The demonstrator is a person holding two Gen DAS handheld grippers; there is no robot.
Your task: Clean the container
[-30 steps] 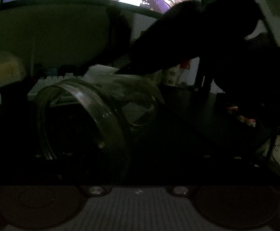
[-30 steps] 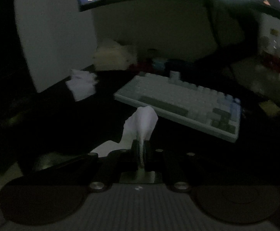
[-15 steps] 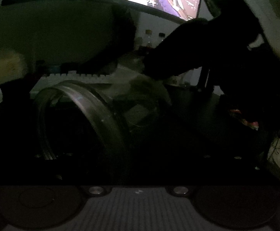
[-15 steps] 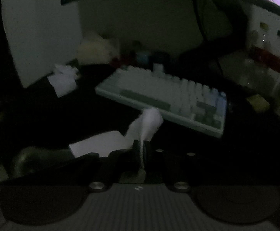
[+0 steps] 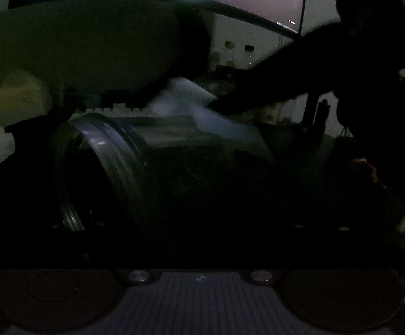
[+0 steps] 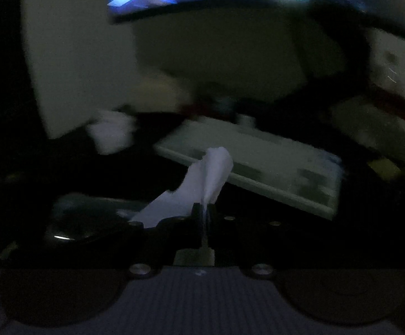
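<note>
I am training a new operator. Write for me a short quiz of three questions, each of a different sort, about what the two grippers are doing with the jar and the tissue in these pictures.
1. True or false: the right gripper is shut on a white tissue.
2. Multiple choice: how does the glass jar lie in the left wrist view? A) upright, mouth up B) on its side, mouth toward the camera's left C) upside down.
3. Fill in: behind the tissue, on the dark desk, lies a pale ____.

Key: 1 true; 2 B; 3 keyboard.
</note>
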